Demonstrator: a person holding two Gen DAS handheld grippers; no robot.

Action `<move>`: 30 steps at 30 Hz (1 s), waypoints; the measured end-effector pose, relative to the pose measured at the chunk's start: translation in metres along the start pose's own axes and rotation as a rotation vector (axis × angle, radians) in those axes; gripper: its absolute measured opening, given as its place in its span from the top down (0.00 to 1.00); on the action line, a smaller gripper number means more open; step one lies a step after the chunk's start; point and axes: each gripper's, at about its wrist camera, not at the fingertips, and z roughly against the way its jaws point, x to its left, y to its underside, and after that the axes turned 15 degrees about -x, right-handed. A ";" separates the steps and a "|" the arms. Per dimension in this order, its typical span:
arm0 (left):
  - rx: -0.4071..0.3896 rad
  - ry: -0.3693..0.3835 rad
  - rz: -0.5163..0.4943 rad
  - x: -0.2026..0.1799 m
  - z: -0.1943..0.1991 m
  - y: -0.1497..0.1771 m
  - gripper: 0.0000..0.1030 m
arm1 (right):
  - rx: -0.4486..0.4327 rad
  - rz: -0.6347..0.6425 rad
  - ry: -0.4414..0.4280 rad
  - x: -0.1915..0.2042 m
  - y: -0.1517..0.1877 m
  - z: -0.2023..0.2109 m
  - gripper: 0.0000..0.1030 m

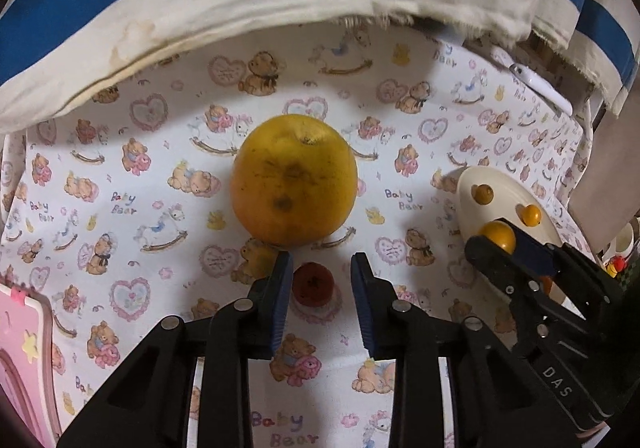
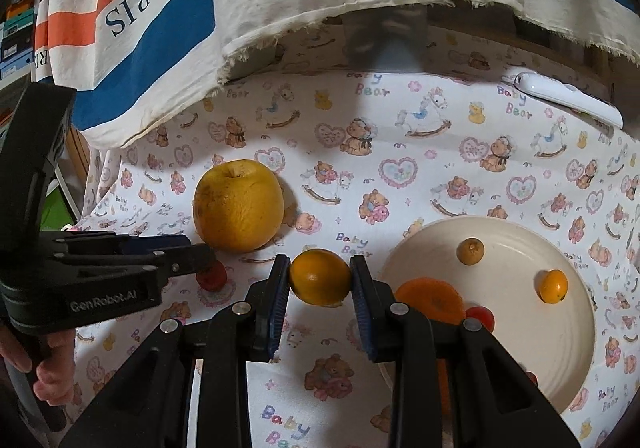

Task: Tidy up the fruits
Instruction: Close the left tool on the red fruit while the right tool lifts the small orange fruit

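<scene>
Big yellow fruit blocks ahead of left claw; bare cloth open either side.

left gripper fingers spread around a small red fruit, below a grapefruit.

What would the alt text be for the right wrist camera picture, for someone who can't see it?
The right gripper clamps a small orange citrus fruit above a teddy-bear tablecloth, beside a cream plate holding several small fruits. At left, the left gripper reaches toward a small red fruit in front of a large yellow citrus.
</scene>
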 end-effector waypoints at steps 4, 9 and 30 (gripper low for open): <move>0.019 -0.008 -0.013 -0.003 -0.007 0.005 0.75 | 0.004 -0.006 0.000 -0.001 0.000 -0.001 0.69; 0.023 -0.032 -0.041 -0.006 -0.011 0.010 0.75 | 0.008 -0.013 -0.001 -0.001 0.000 -0.001 0.69; 0.020 -0.118 -0.151 -0.019 -0.018 0.014 0.75 | 0.026 -0.032 0.009 -0.003 0.001 -0.005 0.69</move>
